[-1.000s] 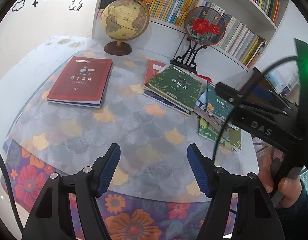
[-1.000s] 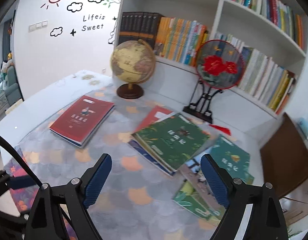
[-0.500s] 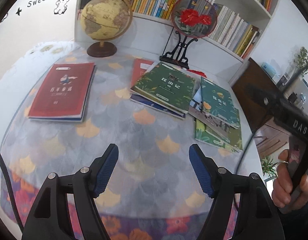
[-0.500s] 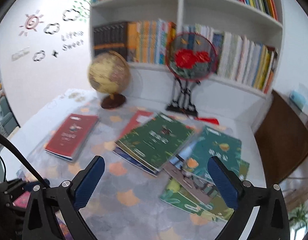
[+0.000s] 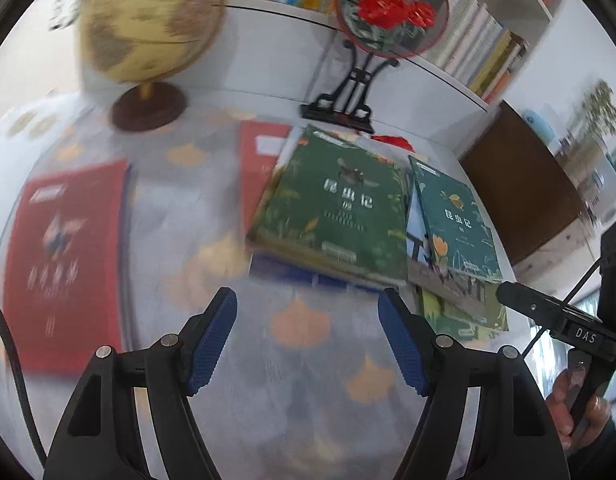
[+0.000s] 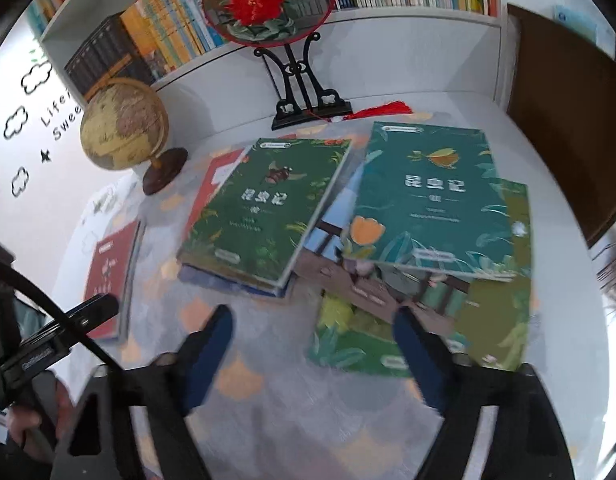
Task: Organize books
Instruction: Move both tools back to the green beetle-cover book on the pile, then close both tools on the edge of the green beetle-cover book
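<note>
The left gripper (image 5: 308, 336) hangs over the patterned tablecloth (image 5: 299, 364) with its blue-padded jaws apart and nothing between them. Just beyond lie a dark green book (image 5: 340, 212) stacked on others and a teal book (image 5: 456, 220) beside it, with a blurred red book (image 5: 63, 264) well off to the left. A globe (image 5: 147, 20) and a red-flowered round fan on a black stand (image 5: 392, 8) sit at the back before the bookshelf (image 5: 476, 52), and a hand (image 5: 576, 412) grips the other tool at the right edge.

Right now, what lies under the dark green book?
Under the dark green book a blue book's edge shows, and a red book pokes out beyond. Their covers are mostly hidden.

Both wrist views angle steeply down, close over the table (image 5: 155, 216) — sharing the dark green book (image 5: 340, 216) (image 6: 263, 208).
</note>
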`<action>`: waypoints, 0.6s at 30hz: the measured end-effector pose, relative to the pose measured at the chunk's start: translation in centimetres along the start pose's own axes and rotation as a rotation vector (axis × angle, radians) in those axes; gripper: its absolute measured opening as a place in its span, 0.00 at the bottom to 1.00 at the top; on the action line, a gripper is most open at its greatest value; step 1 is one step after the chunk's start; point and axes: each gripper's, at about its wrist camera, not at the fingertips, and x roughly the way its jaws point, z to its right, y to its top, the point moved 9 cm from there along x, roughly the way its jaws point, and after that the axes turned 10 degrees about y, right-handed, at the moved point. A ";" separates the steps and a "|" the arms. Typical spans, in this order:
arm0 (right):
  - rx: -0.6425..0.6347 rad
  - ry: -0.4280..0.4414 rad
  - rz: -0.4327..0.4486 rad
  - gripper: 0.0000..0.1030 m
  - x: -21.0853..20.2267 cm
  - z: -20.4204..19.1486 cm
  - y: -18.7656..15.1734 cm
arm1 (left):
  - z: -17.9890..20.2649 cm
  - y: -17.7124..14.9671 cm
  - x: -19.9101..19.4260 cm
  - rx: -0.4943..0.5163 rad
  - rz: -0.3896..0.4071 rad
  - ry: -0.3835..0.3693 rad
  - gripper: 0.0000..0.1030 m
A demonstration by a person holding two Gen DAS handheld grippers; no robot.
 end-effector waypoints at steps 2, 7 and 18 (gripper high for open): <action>0.033 0.040 -0.016 0.60 1.8 -0.4 0.9 | 0.2 1.8 1.9 0.039 -0.017 -0.051 0.69; 0.039 0.042 -0.035 0.53 5.9 -1.5 2.7 | -0.1 4.6 6.4 0.102 -0.064 -0.105 0.67; 0.071 -0.057 -0.122 0.52 12.7 0.7 4.9 | 0.6 6.1 12.2 0.112 -0.141 -0.243 0.67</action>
